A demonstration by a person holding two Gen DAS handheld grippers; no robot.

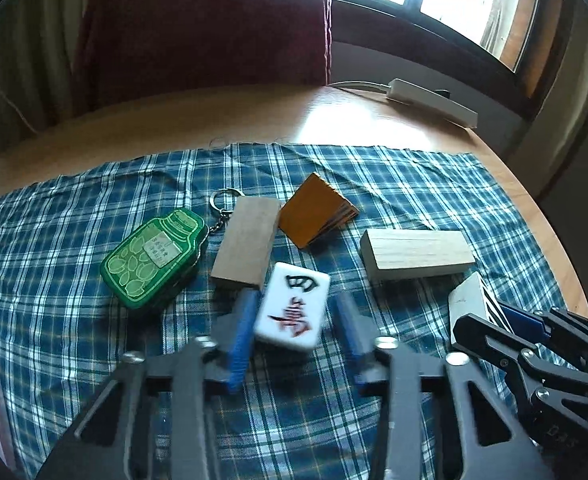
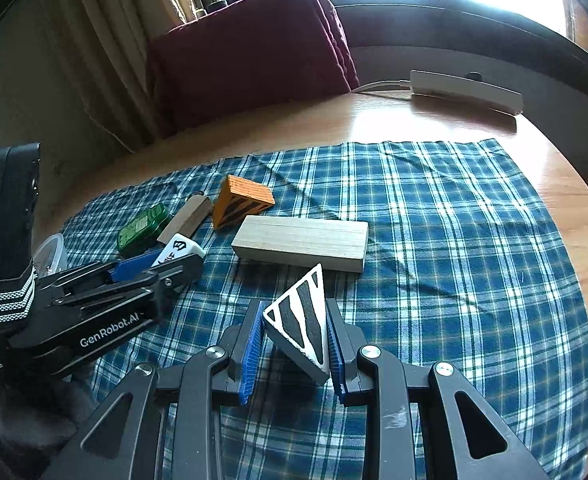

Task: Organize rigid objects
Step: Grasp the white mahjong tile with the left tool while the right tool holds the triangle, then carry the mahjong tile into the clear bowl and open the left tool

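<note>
From the left wrist cam, the left gripper [image 1: 292, 312] has its blue pads either side of a white mahjong tile with black and red characters [image 1: 292, 310]. One pad looks like it's touching, the other shows a small gap and it's all blurry, so I can't tell if it's actually clamped. Just ahead of it sit a plain wooden block [image 1: 246, 237] and a green bottle-shaped tin [image 1: 156, 257], with an orange wedge block [image 1: 315, 210] behind, so my guess is the tile is joining that cluster. Over on the right wrist cam, the right gripper [image 2: 294, 340] is closed on a white triangular block with black stripes [image 2: 302, 322], pinched by its flat sides, which seems like the sensible grip. Directly ahead lies a long pale wooden block [image 2: 299, 242] on the blue plaid cloth [image 2: 453, 240].
</note>
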